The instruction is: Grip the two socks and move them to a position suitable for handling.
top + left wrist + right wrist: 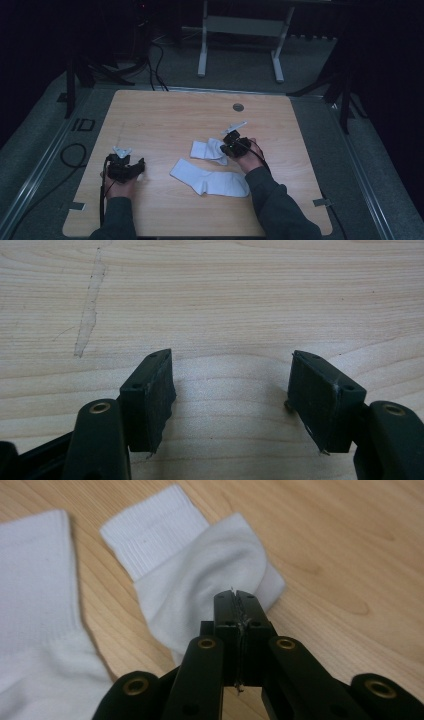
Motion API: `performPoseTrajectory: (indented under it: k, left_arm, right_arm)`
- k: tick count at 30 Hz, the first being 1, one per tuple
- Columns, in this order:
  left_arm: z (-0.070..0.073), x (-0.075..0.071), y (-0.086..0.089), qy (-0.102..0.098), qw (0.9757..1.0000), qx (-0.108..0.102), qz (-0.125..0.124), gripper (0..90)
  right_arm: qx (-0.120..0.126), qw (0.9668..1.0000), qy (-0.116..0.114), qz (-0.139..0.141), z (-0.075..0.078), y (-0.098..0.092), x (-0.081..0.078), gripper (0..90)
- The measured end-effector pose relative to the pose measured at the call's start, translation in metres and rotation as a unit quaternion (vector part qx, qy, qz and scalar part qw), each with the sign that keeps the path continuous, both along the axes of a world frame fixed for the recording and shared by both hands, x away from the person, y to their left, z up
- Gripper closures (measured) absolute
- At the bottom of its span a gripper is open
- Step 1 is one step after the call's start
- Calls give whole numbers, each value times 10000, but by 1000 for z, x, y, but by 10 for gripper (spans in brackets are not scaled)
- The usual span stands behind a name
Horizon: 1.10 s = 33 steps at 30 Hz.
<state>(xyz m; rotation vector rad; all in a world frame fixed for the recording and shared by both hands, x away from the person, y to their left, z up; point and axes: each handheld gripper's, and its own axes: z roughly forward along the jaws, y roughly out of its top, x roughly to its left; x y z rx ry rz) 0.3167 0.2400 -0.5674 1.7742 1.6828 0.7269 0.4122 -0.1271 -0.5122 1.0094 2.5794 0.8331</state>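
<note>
White folded sock [200, 575] on wooden tabletop [165, 115], right gripper [235, 597] fingers together over its edge, whether pinching cloth unclear; left gripper [232, 390] fingers apart, nothing between; second sock [210, 180] near

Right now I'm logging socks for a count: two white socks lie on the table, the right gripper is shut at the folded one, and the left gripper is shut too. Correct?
Not quite. The left gripper is open: the left gripper view shows its jaws standing well apart over bare table. The rest holds: two white socks, the right gripper shut at the folded sock, the flat sock beside it.

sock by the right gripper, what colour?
Plain white sock, ribbed cuff; right gripper view shows it best.
</note>
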Motion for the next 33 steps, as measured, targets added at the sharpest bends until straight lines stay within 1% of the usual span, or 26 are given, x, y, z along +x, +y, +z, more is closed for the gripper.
performPoseTrajectory:
  k: [4,5,7,8,9,11,13,16,17,24,33]
  left_arm:
    - [0,0,0,-1,10000,-1,1,351]
    - [0,0,0,-1,10000,-1,1,351]
    - [0,0,0,-1,10000,-1,1,351]
    - [0,0,0,-1,10000,-1,1,351]
    - [0,0,0,-1,10000,-2,1,351]
    - [0,0,0,-1,10000,-2,2,351]
    - [0,0,0,-1,10000,-2,1,351]
    - [0,0,0,-1,10000,-2,1,351]
    - [0,0,0,-1,10000,-2,2,351]
    - [0,0,0,-3,10000,-4,3,351]
    - [0,0,0,-4,10000,-5,4,351]
  right_arm:
    - [64,9999,-100,-2,10,-2,-3,887]
    - [64,9999,-100,-2,10,-2,-3,887]
    - [111,9998,-184,30,19,-4,-5,887]
    - [111,9998,-184,30,19,-4,-5,887]
    - [133,9997,-224,25,24,-5,-6,887]
    - [133,9996,-241,40,25,-5,-6,887]
    - [156,9994,-302,33,32,-8,-7,887]
    - [178,9993,-342,19,36,-11,-8,888]
    - [179,9991,-375,9,40,-13,-8,888]
    - [171,9989,-445,-39,48,-22,-10,888]
    - [141,9985,-504,-149,59,-43,-13,887]
